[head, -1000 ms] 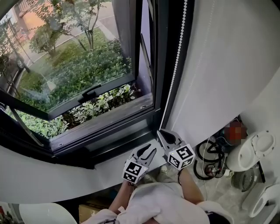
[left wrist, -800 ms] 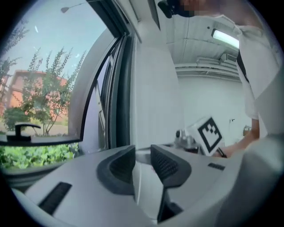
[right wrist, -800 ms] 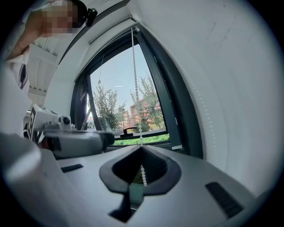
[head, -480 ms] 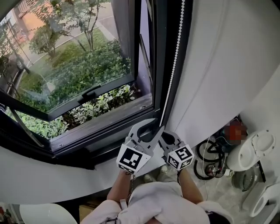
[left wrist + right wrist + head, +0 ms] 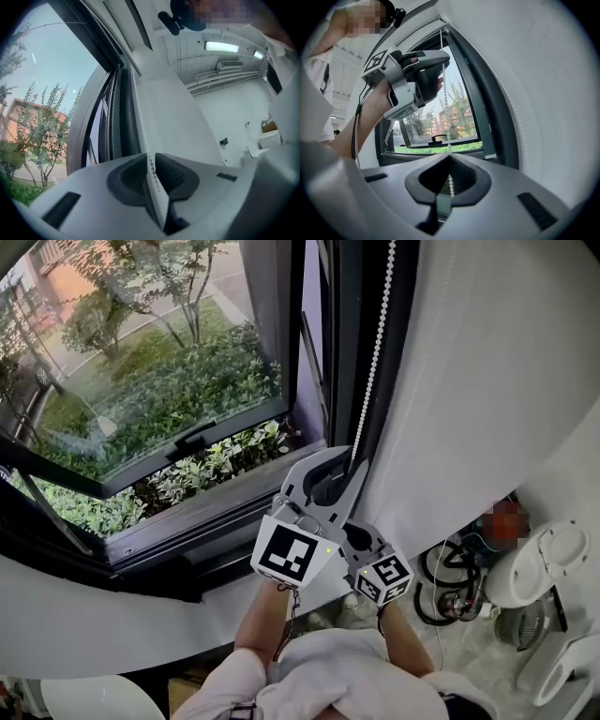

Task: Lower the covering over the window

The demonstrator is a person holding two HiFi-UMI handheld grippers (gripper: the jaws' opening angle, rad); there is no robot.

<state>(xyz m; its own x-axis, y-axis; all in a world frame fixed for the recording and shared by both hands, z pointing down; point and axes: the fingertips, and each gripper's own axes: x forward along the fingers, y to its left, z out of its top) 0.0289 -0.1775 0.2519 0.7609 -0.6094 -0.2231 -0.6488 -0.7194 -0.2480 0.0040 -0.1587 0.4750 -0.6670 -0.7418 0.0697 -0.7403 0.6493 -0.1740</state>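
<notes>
A white bead chain [image 5: 378,343] hangs down the dark window frame [image 5: 342,381], right of the open casement window [image 5: 169,381]. My left gripper [image 5: 339,460] is raised on the chain, and its jaws are closing with the beads [image 5: 142,122] pinched between them [image 5: 151,157]. Just below and to the right, my right gripper [image 5: 359,532] is shut on the same chain [image 5: 451,185], which runs up from its jaws [image 5: 450,157] past the left gripper [image 5: 424,70]. No covering shows over the glass.
A white wall or panel [image 5: 487,381] rises right of the frame. The sill [image 5: 234,493] and a window handle [image 5: 195,437] lie to the left. Cables [image 5: 450,577] and white appliances [image 5: 544,568] sit on the floor at lower right.
My left gripper has risen from beside the right one to higher on the chain, and its jaws have come together round the beads. The right gripper has stayed put, shut.
</notes>
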